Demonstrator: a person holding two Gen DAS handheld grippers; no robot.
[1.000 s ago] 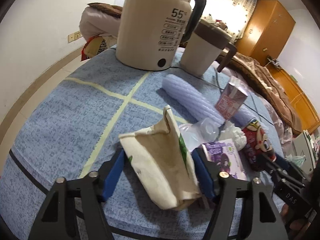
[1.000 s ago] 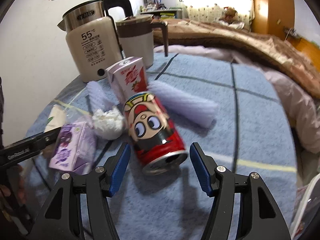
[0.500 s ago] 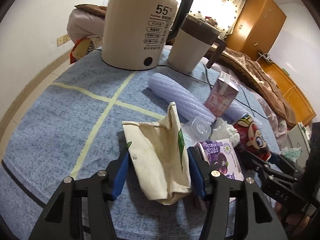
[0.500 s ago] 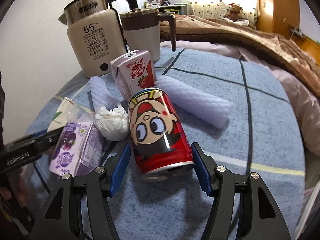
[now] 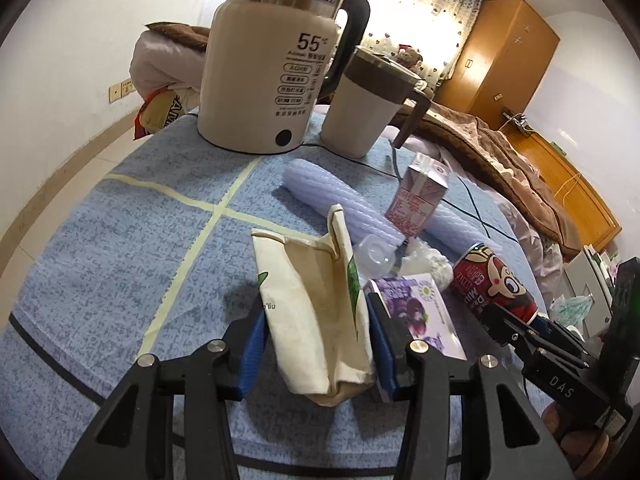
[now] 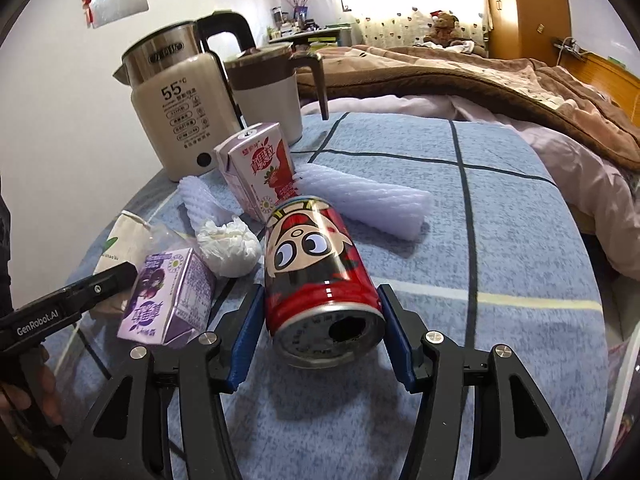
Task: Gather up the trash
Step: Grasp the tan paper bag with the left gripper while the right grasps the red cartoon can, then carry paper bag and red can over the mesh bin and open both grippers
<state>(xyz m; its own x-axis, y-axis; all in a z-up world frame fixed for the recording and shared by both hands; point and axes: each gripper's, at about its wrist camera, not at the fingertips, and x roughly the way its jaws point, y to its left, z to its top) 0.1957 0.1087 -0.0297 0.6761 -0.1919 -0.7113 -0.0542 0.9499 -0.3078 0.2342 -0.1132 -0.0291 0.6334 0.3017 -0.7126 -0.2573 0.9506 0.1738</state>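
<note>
- Against the frame a second ago, the left gripper (image 5: pixel 314 340) has narrowed: its blue pads, which then stood clear of the cream paper bag (image 5: pixel 316 312), now lie against both its sides, and the jaws are closing on it.
- The bag lies on the blue checked tablecloth (image 5: pixel 120 248), its crumpled top pointing away from the camera.
- The right gripper (image 6: pixel 322 332) has likewise drawn in around the red cartoon can (image 6: pixel 316 272); a second ago gaps showed on both sides. Its jaws are closing, the pads at the can's sides; whether they already press I cannot tell.
- The can lies on its side, open end towards the right wrist camera, just right of the purple drink carton (image 6: pixel 170 300).
- Readable writing: "55°C" on the cream kettle (image 6: pixel 176 120), with rows of small print too fine to read; "GenRobot.AI" on the left gripper's arm in the right view; "DAS" on the right gripper's arm in the left view.
- The pink strawberry carton (image 6: pixel 260 168) carries Chinese characters.
- A white tissue ball (image 6: pixel 228 248) sits between the cartons.
- The foam sleeve (image 6: pixel 368 208) is partly hidden behind the can.
- A hand (image 6: pixel 24 384) shows only at the frame's left edge.
</note>
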